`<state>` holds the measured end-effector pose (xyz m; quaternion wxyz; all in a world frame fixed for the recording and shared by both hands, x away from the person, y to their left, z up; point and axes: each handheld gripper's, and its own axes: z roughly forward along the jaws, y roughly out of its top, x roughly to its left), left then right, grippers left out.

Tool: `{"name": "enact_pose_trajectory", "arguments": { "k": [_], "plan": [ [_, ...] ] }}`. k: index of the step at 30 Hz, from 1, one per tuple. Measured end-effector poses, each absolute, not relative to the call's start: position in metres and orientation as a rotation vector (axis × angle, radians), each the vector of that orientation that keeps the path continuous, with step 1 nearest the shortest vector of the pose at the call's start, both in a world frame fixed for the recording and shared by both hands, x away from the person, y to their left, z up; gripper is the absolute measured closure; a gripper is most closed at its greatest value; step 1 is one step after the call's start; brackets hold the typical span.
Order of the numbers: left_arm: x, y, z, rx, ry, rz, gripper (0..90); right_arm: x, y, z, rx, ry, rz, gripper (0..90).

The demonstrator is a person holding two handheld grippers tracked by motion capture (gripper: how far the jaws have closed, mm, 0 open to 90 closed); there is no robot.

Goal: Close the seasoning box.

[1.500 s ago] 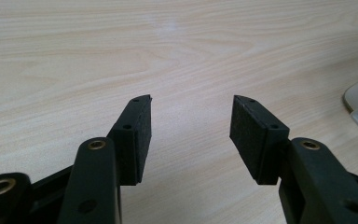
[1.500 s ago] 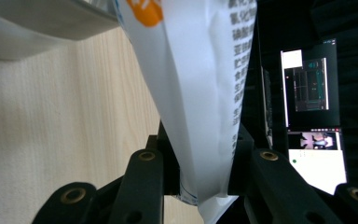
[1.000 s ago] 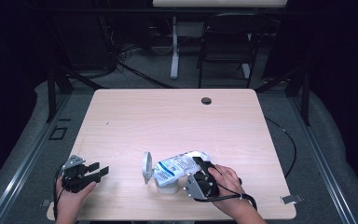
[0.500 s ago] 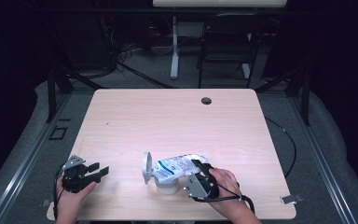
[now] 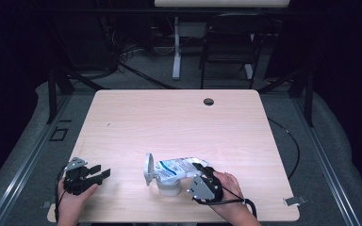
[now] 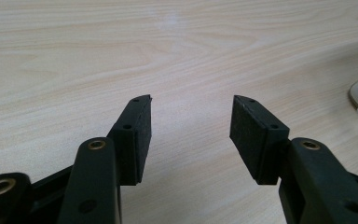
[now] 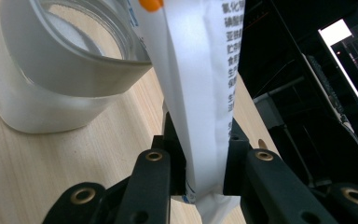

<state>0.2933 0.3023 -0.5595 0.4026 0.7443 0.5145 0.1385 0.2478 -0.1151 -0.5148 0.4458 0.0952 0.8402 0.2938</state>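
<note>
- Right gripper [image 7: 204, 186]: jaws have just been closing, now clamped on the white bag [image 7: 200, 93], tipped over the open jar [image 5: 168, 184] at the table's near edge.
- Left gripper [image 6: 191, 135]: jaws wide, empty, well left of the jar.
- Judgement: keep the bag's mouth over the jar rim; tilt slowly.

My matt black plastic tongs [image 7: 204, 179] with rubbery pads pinch a smooth, glossy white printed plastic pouch [image 7: 198, 88] over a frosted translucent jar [image 7: 60, 79] on the pale wood-grain tabletop [image 5: 179, 122]

Bag's [image 7: 196, 93] top and jar's [image 7: 60, 70] upper rim beyond the right gripper view's edge.
</note>
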Motion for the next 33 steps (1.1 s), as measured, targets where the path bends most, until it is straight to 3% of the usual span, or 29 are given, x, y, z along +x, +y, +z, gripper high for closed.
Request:
{"name": "enact_pose_trajectory", "arguments": {
  "k": [33],
  "plan": [
    [0.2922, 0.3046, -0.5596, 1.883, 1.309, 0.368, 48.7, 0.2516, -0.1182, -0.5198, 0.417, 2.044, 0.984, 79.9]
  ]
}}
